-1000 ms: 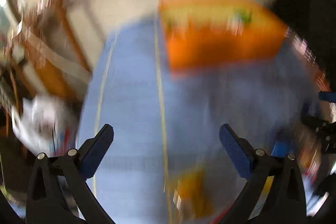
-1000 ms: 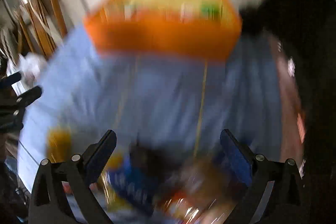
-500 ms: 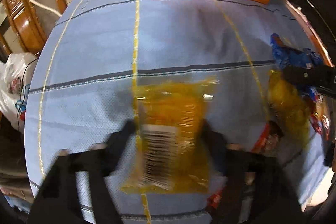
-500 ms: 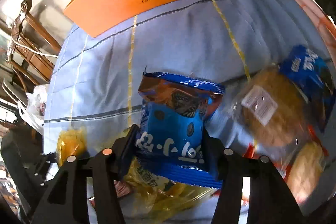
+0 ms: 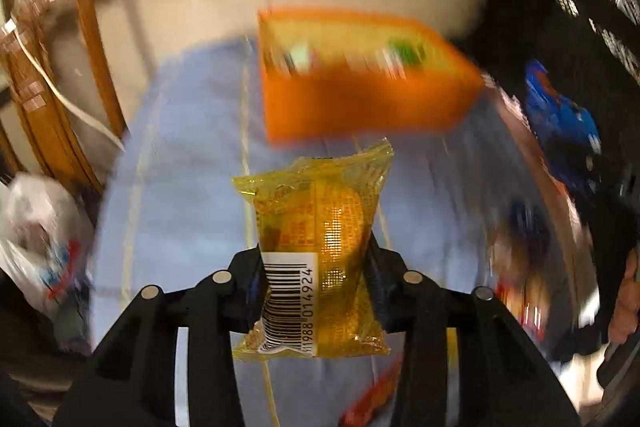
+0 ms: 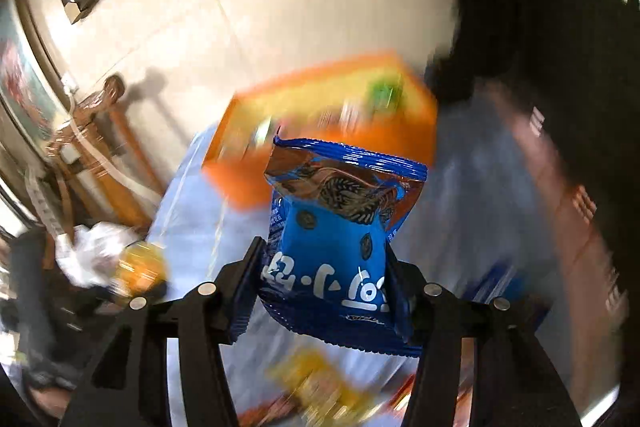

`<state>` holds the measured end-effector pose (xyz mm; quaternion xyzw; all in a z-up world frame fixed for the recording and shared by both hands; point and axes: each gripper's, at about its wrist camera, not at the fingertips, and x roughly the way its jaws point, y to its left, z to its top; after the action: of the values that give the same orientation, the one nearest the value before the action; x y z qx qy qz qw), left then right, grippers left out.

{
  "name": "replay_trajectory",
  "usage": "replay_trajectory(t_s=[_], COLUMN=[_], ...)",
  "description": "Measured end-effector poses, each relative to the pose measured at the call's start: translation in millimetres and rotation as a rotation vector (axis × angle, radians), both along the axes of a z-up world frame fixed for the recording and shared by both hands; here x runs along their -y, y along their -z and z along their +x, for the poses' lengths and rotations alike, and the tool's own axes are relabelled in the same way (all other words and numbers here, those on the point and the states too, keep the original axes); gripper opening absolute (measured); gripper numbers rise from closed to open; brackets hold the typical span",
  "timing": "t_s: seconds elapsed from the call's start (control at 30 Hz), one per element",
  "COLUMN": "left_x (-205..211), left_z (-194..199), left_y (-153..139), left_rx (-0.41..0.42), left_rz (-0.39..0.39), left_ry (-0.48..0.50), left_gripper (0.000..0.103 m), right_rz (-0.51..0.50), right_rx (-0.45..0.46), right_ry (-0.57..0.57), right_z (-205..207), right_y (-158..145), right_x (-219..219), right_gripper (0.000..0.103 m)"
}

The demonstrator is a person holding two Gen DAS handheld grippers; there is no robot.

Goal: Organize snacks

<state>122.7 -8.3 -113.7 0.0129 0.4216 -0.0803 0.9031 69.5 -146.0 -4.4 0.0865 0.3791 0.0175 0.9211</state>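
Gripping a crinkly yellow transparent snack packet [image 5: 320, 251], the left gripper [image 5: 314, 279] fingers are closing tighter, now lifted off the table. Right gripper [image 6: 326, 287] fingers, open a second ago, clamp a glossy blue cookie bag [image 6: 340, 239]; both look bound for the orange box [image 5: 360, 83].

Warm indoor light, heavy motion blur behind sharp foregrounds

Both fisheye views bend hard and darken at the rims — the orange box [image 5: 368, 87] and blue tablecloth [image 5: 188, 195] smear, glare flecks the yellow packet [image 5: 320, 227], chair shadows fall on the wall

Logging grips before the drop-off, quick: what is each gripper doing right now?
Left gripper: jaws closing on the yellow snack packet, which they hold.
Right gripper: shut on the blue cookie packet.
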Motion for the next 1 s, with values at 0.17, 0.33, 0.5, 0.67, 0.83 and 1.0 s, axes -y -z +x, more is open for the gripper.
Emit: replay_trajectory(t_s=[0.17,0.33,0.5,0.67,0.83,1.0], left_x=[19,49,68,71,75,83], left_z=[64,105,153,192,163,89], left_y=[-69,-107,-114,-105,-62,6], left_rx=[0.103,0.161,0.170,0.226,0.098,-0.017], left_rz=[0.040,0.066,0.077,0.086,0.091,0.105], left_ry=[-0.030,0.009,0.026,-0.080,0.023,0.146], left_gripper=[0.041,0.041,0.046,0.099,0.099,0.099], right_rz=[0.012,-0.042,-0.068,-0.123,-0.159,-0.196], right_rx=[0.073,0.099,0.098,-0.008,-0.073,-0.247], right_ry=[0.036,0.026,0.044,0.081,0.126,0.317], right_z=[65,128,171,203,142,60], right_y=[-36,-56,-58,-37,-12,42], right_x=[24,32,40,57,90,134], right_gripper=[0.055,0.055,0.064,0.099,0.099,0.099])
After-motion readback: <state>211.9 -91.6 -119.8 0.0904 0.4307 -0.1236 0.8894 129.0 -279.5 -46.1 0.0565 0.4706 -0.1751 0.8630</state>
